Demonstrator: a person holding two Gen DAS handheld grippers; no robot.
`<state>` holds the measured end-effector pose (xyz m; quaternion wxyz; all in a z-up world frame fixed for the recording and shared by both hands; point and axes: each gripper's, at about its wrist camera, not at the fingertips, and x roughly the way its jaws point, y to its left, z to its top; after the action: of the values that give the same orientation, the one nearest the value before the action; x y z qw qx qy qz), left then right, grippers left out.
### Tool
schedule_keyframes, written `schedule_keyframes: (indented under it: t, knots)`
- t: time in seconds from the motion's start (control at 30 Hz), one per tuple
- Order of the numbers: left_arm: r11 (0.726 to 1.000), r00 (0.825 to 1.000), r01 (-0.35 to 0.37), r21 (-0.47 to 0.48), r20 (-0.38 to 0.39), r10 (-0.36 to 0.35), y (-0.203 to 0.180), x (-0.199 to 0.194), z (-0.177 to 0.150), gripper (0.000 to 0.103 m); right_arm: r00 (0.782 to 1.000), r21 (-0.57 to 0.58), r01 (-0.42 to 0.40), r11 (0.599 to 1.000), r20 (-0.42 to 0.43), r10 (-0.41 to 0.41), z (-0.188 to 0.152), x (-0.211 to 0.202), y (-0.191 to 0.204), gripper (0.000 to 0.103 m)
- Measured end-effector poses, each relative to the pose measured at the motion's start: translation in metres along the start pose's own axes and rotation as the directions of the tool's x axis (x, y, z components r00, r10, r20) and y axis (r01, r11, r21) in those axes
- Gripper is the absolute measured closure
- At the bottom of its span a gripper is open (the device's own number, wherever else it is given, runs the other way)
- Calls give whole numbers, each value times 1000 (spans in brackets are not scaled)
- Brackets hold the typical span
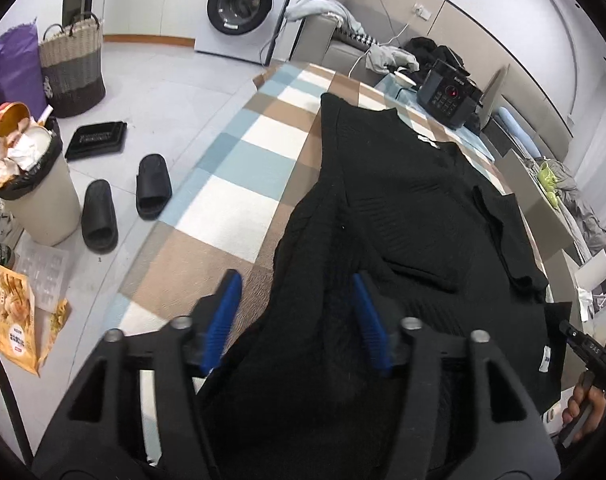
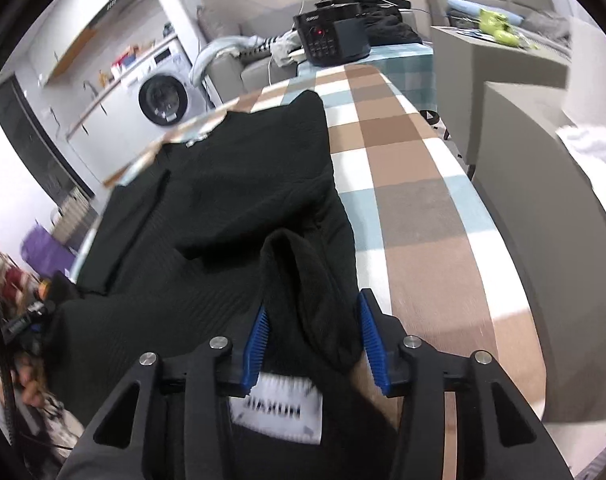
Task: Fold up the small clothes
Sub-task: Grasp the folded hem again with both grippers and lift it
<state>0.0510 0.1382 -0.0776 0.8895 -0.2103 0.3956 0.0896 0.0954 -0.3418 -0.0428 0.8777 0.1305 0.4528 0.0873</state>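
Observation:
A black knitted garment [image 1: 403,200] lies lengthwise on a checked table cover [image 1: 239,160]; it also shows in the right wrist view [image 2: 239,184]. My left gripper [image 1: 297,312] is open, its blue pads either side of the garment's near hem, which is bunched and lifted between them. My right gripper [image 2: 313,332] is open too, with a raised fold of the garment [image 2: 303,280] between its blue pads and a white label [image 2: 277,412] just below. The other gripper shows at the edge of each view.
A black cooker [image 1: 449,94] stands at the table's far end. On the floor left are two black slippers [image 1: 123,204], a full bin [image 1: 35,196], a woven basket [image 1: 73,68] and a washing machine [image 1: 243,8]. Grey boxes [image 2: 543,208] stand right of the table.

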Motion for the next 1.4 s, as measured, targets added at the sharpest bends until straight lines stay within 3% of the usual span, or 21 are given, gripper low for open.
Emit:
schedule_keyframes:
  t: [0.2, 0.5, 0.53, 0.6, 0.63, 0.67, 0.83, 0.97, 1.2, 1.4]
  knots:
    - [999, 999, -36, 16, -1, 36, 5, -22, -17, 47, 1000, 34, 5, 999, -17, -5, -26, -19, -11, 57]
    - [1000, 999, -14, 22, -30, 15, 7, -27, -44, 49, 999, 2, 2, 1000, -36, -2, -46, -24, -11, 57]
    - [1000, 1000, -10, 25, -21, 10, 6, -29, -46, 56, 999, -9, 4, 1000, -40, -5, -46, -24, -9, 58]
    - [999, 1000, -1, 34, -10, 1, 4, -32, -48, 74, 999, -38, 16, 999, -43, -18, -48, -22, -5, 77]
    - [999, 1000, 4, 39, -6, -4, 2, -33, -48, 89, 998, -60, 30, 998, -49, -33, -49, -21, -2, 90]
    - [999, 1000, 8, 46, 1, -9, 1, -35, -48, 96, 998, -70, 38, 997, -47, -41, -49, -21, -1, 93]
    - [999, 997, 16, 52, 79, -20, -4, -56, -43, 98, 998, -69, 38, 997, 57, -34, -46, -47, -1, 95]
    - [998, 989, 52, 28, 134, -55, -5, -76, -31, 99, 986, -38, -16, 999, 168, 22, -41, -77, -5, 95]
    - [997, 971, 64, 35, 229, -70, -13, -100, -4, 100, 934, -5, -58, 998, 352, 56, -25, -106, -1, 95]
    - [999, 961, 42, 9, 274, -43, -9, -90, 33, 103, 912, 37, -50, 998, 409, 31, 7, -95, 0, 95]
